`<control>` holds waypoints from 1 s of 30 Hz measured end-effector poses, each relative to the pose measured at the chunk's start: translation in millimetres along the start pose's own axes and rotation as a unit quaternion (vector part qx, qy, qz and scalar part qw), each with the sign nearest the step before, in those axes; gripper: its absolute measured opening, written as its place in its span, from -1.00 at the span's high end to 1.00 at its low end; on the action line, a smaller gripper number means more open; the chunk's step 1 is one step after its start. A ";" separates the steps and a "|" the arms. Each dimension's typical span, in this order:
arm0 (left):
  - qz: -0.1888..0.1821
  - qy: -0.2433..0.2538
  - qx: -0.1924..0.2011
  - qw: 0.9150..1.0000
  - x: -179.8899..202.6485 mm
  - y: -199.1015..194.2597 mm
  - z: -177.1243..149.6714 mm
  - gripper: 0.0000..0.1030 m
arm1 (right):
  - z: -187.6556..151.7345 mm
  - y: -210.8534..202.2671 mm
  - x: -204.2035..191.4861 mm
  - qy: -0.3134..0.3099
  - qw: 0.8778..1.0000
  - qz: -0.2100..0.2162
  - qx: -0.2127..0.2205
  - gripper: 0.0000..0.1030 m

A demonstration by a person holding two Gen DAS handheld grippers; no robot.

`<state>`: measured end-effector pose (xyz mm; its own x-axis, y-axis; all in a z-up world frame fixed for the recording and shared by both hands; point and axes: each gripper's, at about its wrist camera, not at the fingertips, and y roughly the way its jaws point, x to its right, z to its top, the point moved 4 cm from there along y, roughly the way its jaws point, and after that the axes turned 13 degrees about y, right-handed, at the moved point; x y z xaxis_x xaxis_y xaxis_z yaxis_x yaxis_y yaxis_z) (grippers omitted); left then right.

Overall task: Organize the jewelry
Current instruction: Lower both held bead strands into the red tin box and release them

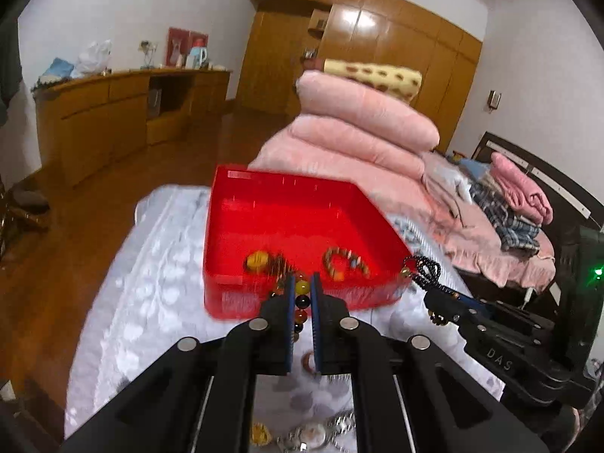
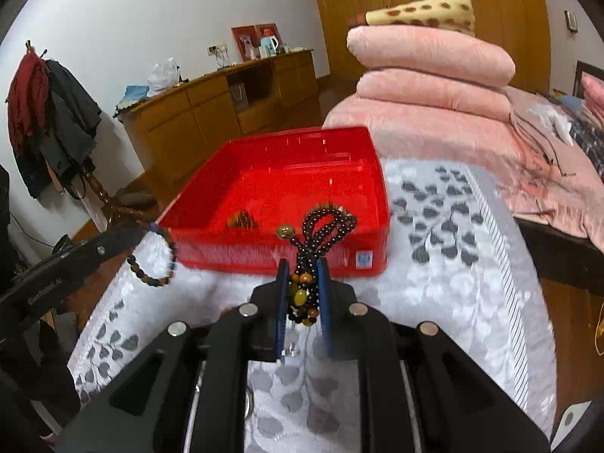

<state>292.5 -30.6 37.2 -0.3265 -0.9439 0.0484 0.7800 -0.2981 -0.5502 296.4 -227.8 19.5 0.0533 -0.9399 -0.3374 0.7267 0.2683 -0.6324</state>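
Left wrist view: your left tool [image 1: 303, 285] clamped on amber bracelet [image 1: 302, 294], right tool [image 2: 302, 270] on dark bead strand [image 2: 328, 222], both short of red tray [image 1: 226, 226]; dangling loops may snag tray rim.

One red tray [image 1: 287, 204], two grippers, two bracelets held, two inside.

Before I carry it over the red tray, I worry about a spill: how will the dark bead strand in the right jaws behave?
Probably floppy: the dark bead strand droops in loose loops beyond the right gripper, whose jaws are shut on it. It will likely swing. The round glossy beads may slip, and once released would roll if not strung, so lower it into the red tray.
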 end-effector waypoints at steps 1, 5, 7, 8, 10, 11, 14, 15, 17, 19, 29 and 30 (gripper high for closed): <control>0.002 -0.001 0.006 1.000 -1.4 0.4 6.9 0.85 | 6.8 0.1 -1.3 0.000 1.000 0.001 0.004 0.74; 0.013 0.002 0.023 1.000 -5.4 6.7 28.1 0.85 | 32.7 7.4 -5.8 -0.003 1.000 0.001 0.012 0.74; 0.014 0.004 0.025 1.000 -7.3 14.9 35.8 0.85 | 41.5 14.6 -8.0 -0.004 1.000 0.001 0.012 0.74; 0.015 0.004 0.023 1.000 -8.7 20.4 38.8 0.85 | 45.1 18.2 -9.3 -0.004 1.000 0.002 0.012 0.74; 0.027 0.005 0.019 0.999 -12.6 31.7 41.9 0.85 | 52.1 29.1 -11.0 -0.002 1.000 0.003 0.010 0.74; 0.030 0.006 0.015 0.999 -14.0 37.5 42.2 0.85 | 54.3 34.7 -10.9 0.000 1.000 0.002 0.007 0.74; 0.029 -0.003 -0.005 1.000 -20.3 59.0 36.7 0.85 | 57.8 54.1 -9.7 0.003 1.000 0.002 0.000 0.73; 0.028 -0.005 -0.009 1.000 -21.4 63.3 34.2 0.84 | 58.0 59.5 -8.9 0.003 1.000 0.001 -0.003 0.66; 0.031 -0.011 -0.023 0.999 -25.1 75.0 27.8 0.62 | 57.4 66.6 -9.3 0.002 1.000 -0.002 -0.003 0.61; 0.032 -0.018 -0.032 0.999 -27.1 80.0 23.0 0.49 | 56.8 68.6 -8.0 0.001 1.000 -0.003 -0.001 0.47; 0.048 -0.011 -0.022 0.999 -25.4 62.2 10.5 0.06 | 46.2 48.7 1.9 0.018 0.999 0.012 0.025 0.44; 0.046 -0.010 -0.023 0.999 -24.2 59.5 7.8 0.04 | 41.0 45.5 2.4 0.019 0.999 0.012 0.025 0.39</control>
<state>350.9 -26.6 9.8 -0.2433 -0.9699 0.0120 0.7810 -0.2033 -0.5905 357.6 -226.6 18.6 0.0460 -0.9241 -0.3794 0.7589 0.2793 -0.5883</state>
